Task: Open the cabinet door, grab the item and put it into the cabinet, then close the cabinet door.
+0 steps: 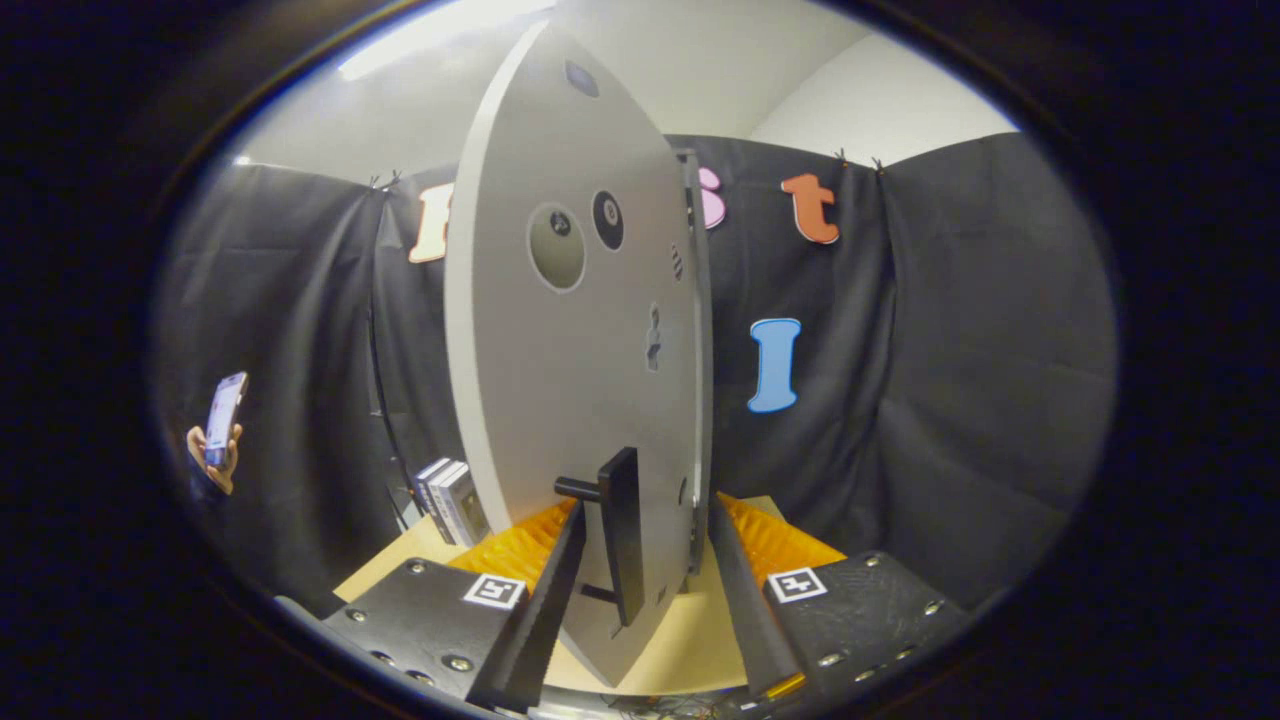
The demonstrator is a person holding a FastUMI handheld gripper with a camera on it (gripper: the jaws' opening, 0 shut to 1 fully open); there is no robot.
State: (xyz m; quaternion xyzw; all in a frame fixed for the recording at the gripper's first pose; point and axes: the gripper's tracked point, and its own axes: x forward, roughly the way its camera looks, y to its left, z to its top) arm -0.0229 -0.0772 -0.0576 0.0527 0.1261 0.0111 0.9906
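The camera rides on the gripper (640,590) and looks forward along its two fingers (535,610), which spread at the near end of the scene; it sits very close to the door (560,350), facing its edge almost head-on, with the handle (620,530) between the fingers; it is low, just above the table (690,640); the wall (950,350) lies far behind, and a hand (215,455) with a phone (224,410) at far left.

We've got wrinkly black cloth walls (950,380) all round, a plain white ceiling (760,70) with a bright strip light (430,35), and a pale wooden tabletop (690,640) underneath.
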